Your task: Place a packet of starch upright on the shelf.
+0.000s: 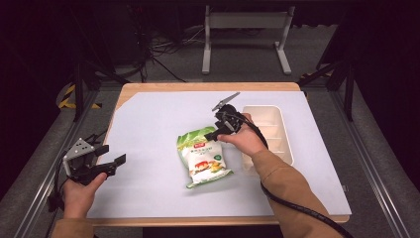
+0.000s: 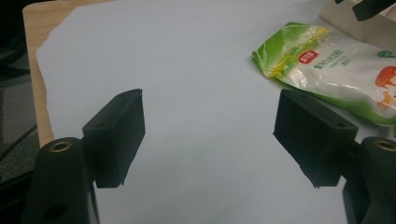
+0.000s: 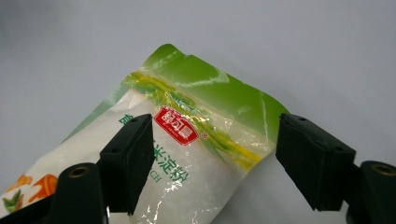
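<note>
A green and white plastic bag of white powder (image 1: 202,157) lies flat on the pale sheet in the middle of the table. Its green sealed top (image 3: 201,100) points away from the person. My right gripper (image 1: 212,135) hovers at that top end, open, its jaws standing wide on either side of the bag's upper part (image 3: 212,158). At the table's left edge, well clear of the bag (image 2: 336,65), a hand holds my left gripper (image 1: 113,159) open with bare sheet between its jaws (image 2: 208,140).
A cream divided tray (image 1: 270,131) sits just right of the bag, behind the right hand. The pale sheet (image 1: 158,119) covers most of the wooden table (image 1: 130,89). A grey metal stand (image 1: 245,29) and cables lie on the floor beyond.
</note>
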Demonstrator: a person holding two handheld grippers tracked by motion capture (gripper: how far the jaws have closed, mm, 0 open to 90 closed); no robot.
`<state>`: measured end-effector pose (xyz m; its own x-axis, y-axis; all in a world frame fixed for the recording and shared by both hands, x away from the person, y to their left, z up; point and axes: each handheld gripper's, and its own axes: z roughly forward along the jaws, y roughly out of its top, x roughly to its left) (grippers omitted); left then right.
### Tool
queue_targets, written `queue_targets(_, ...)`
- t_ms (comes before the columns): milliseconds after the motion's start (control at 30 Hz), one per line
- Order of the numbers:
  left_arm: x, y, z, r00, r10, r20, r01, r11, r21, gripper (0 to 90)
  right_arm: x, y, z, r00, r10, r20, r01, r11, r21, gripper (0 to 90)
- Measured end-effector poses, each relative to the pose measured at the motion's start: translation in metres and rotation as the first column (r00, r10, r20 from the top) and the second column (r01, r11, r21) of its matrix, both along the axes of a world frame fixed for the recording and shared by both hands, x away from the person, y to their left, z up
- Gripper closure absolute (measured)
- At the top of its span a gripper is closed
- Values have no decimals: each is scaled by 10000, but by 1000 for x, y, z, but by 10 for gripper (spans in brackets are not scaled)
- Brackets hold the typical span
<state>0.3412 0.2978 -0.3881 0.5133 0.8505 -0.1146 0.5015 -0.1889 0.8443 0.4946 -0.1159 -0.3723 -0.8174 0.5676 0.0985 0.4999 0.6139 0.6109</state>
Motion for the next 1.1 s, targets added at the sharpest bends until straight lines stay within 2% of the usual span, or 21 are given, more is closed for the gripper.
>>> queue_targets(467,1,0,0,10000,-38,-14,38,10000,80,253,10,20,-25,9923,-576,-1094,482,9951,-865,263)
queue_targets(767,2,0,-2,10000,-34,-55,35,10000,83,253,11,24,-31,9880,-757,-1344,612,9921,-1095,253)
queue_targets(967,2,0,-2,10000,-36,-91,37,10000,70,250,11,23,-33,9835,-1126,-1415,965,9886,-1153,271)
queue_targets(1067,2,0,-2,10000,-16,-98,17,10000,66,250,10,24,-35,9865,-842,-1404,659,9893,-1305,301)
queue_targets(1100,3,0,-2,9999,-48,-93,49,9999,105,250,9,26,-35,9854,-695,-1555,495,9904,-1290,331)
